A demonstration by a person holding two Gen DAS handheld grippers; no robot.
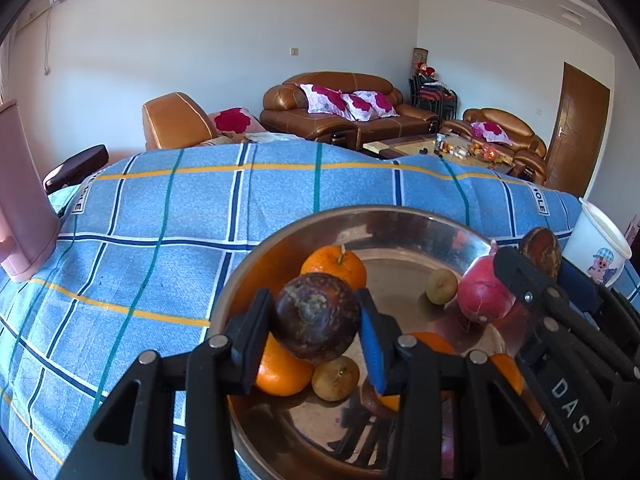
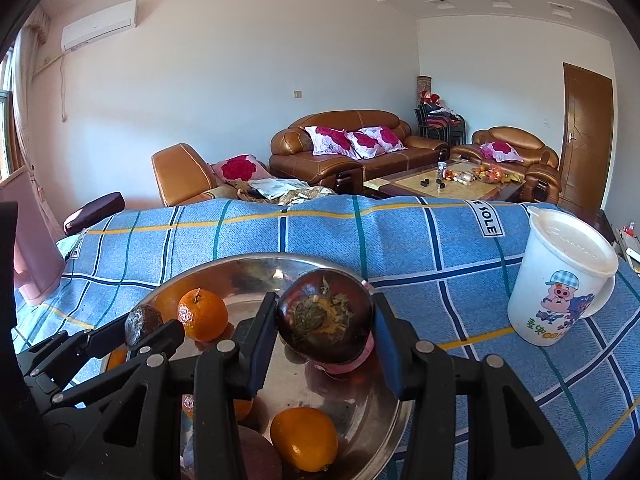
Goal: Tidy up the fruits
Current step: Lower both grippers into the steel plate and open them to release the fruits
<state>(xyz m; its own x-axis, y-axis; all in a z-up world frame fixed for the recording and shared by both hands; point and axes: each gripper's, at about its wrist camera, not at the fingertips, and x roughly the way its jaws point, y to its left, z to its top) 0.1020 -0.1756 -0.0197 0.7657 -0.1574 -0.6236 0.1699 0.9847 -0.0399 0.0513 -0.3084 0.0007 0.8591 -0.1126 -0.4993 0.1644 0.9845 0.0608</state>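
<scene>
A steel bowl [image 1: 384, 220] stands on the blue checked cloth and holds oranges [image 1: 334, 266], a red fruit [image 1: 482, 296] and small brownish fruits [image 1: 335, 378]. My left gripper [image 1: 316, 326] is shut on a dark purple fruit [image 1: 318, 316] above the bowl's near left side. My right gripper [image 2: 324, 330] is shut on another dark purple fruit [image 2: 324, 328] above the bowl [image 2: 224, 266], over the red fruit. Each gripper shows in the other's view: the right gripper [image 1: 532, 264] at right, the left gripper [image 2: 148, 328] at left.
A white lidded cup [image 2: 560, 276] with a pig print stands on the cloth right of the bowl. A pink container [image 1: 20, 200] stands at the far left. Brown sofas and a cluttered coffee table [image 2: 452, 180] lie beyond the table.
</scene>
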